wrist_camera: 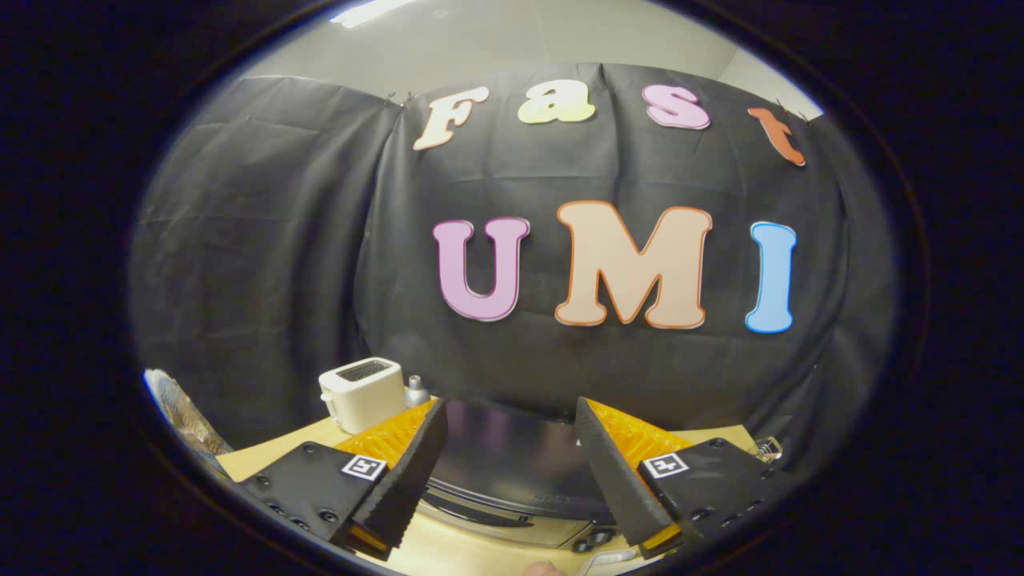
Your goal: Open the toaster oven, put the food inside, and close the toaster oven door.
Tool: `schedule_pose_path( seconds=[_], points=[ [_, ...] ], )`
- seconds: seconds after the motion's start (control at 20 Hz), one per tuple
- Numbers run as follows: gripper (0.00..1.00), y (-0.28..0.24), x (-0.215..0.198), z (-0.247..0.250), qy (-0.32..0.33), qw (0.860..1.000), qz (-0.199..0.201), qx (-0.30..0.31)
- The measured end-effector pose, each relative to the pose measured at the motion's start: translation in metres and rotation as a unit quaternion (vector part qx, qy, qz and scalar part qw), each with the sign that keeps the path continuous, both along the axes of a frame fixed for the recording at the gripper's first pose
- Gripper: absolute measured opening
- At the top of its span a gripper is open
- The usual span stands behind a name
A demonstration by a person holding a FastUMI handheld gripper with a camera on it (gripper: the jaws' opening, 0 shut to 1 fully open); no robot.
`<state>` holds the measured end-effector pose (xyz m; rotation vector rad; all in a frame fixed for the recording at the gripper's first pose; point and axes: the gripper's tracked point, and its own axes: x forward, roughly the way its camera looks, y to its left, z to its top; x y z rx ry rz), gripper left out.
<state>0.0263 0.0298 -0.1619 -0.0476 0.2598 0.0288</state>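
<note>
The toaster oven point(512, 472) lies below and just ahead of my fingers, seen from above: a dark glossy top, a silver front strip with a dark handle along it and a knob near the right finger. My gripper point(509, 416) hangs above it, open, with nothing between the fingers. The oven door looks closed. I see no food among the things around the oven.
A white slot toaster point(362, 394) stands on the wooden table point(272, 452) beyond the left finger, with a small grey bottle point(415, 390) beside it. A metal wire object point(768, 448) sits past the right finger. A patterned thing point(180, 416) lies off the table's left edge.
</note>
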Motion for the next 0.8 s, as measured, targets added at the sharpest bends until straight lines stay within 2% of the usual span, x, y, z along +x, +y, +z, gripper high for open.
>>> schedule_pose_path(
  seconds=[0.35, 0.8],
  points=[
    [1.00, 0.012, 0.008, -0.079, 0.081, 0.997, -0.002, -0.010],
    [1.00, 0.022, 0.003, -0.132, 0.132, 0.991, 0.000, -0.026]
  ],
)
